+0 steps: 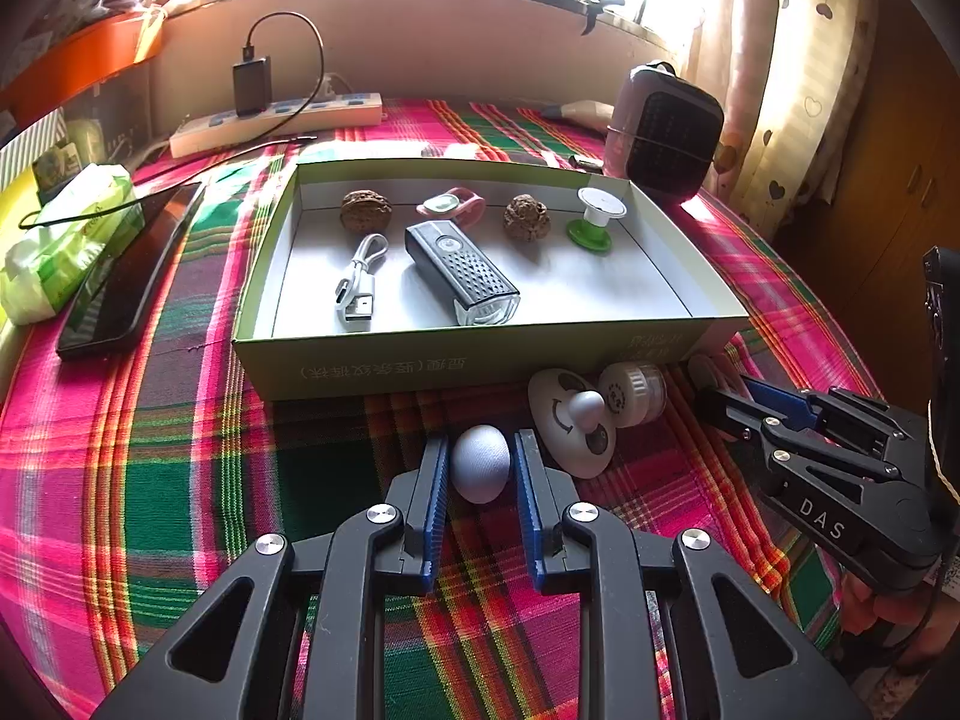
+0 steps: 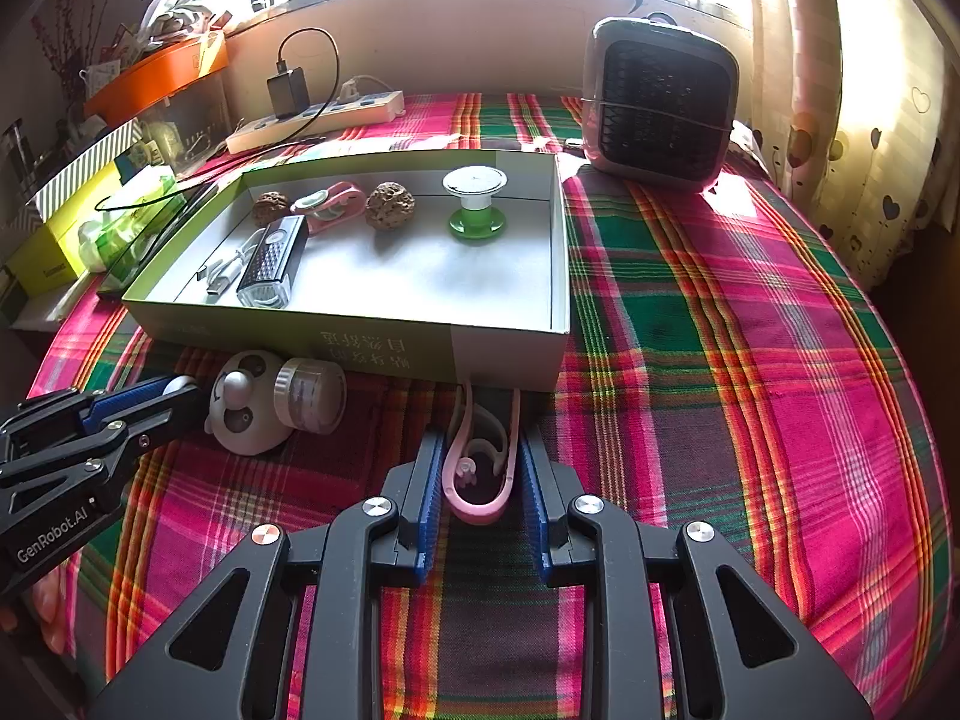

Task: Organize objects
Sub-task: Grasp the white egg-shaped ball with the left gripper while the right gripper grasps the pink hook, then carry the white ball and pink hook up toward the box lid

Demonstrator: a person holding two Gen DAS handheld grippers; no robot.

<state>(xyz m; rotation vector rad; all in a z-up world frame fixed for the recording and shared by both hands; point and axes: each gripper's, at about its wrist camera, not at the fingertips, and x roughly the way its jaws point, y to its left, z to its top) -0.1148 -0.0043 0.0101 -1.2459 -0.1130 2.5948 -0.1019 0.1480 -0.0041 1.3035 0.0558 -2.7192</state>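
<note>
The objects lie partly in an open green-sided box (image 1: 384, 369) and partly on the plaid cloth (image 1: 150, 450) along the box's near wall. The left gripper (image 1: 480, 462), angled down toward the cloth, has its blue ribbed pads pressed against both sides of a matte grey egg-shaped piece (image 1: 480, 462) that rests on the cloth near the middle of that wall. The right gripper (image 2: 478, 471), tilted down likewise, has just been closing its jaws, and a soft pink looped strap (image 2: 474, 498) now sits pinched between them, its thin ends running up to touch the box wall near its right corner. Only a little of a person's hand shows, at the picture edge behind each gripper's body.

Between the two grippers, just beside the wall, stand a glossy white round panda-faced gadget (image 2: 249, 414) with a small knob and a stubby ribbed white cylinder (image 2: 309, 393) lying on its side; the two touch.

Inside the box's pale floor: two wrinkled brown walnuts (image 1: 366, 211) (image 1: 526, 217) toward the far wall, a pink strap light (image 1: 451, 205) between them, a white-topped spool on a green base (image 1: 594, 219) in the far right corner, a black perforated bike light (image 1: 462, 273) with a clear lens, and a coiled white USB cable (image 1: 358, 282) at the left.

Beyond the box's left wall a dark phone (image 1: 129, 276) lies flat, its far end hidden under a black cord.
</note>
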